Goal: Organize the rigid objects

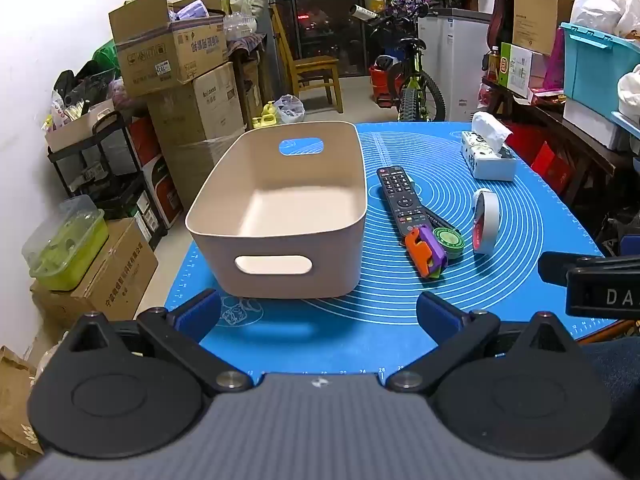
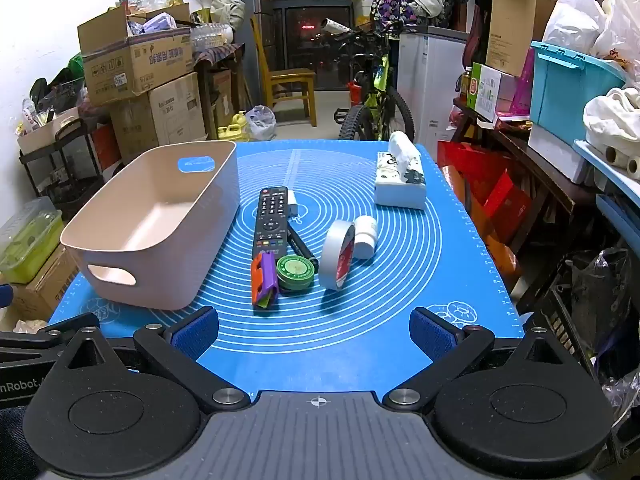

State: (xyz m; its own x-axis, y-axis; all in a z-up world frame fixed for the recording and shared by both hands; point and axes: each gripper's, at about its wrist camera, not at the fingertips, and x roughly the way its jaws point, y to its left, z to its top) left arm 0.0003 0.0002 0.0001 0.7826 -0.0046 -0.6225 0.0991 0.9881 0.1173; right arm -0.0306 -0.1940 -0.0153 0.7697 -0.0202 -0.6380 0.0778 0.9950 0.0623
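Observation:
A beige plastic bin (image 1: 224, 216) (image 2: 92, 248) with cut-out handles stands empty on the left of a blue mat (image 1: 360, 344) (image 2: 360, 340). To its right lie a black remote (image 1: 400, 196) (image 2: 272, 220), an orange and purple toy (image 1: 426, 254) (image 2: 264, 278), a green round tin (image 1: 448, 242) (image 2: 295, 273), a grey tape roll (image 1: 486, 220) (image 2: 338, 254) on edge, a small white jar (image 2: 366, 236) and a black pen (image 2: 302, 248). My left gripper (image 1: 320, 312) is open near the bin's front wall. My right gripper (image 2: 314, 330) is open, short of the toy and tin.
A tissue pack (image 1: 488, 152) (image 2: 400, 180) sits at the mat's far right. Stacked cardboard boxes (image 1: 176, 60) and a black cart (image 1: 100, 168) stand to the left, a bicycle (image 2: 376, 96) and a wooden chair (image 1: 312, 68) behind, and a cluttered table (image 2: 560, 140) to the right.

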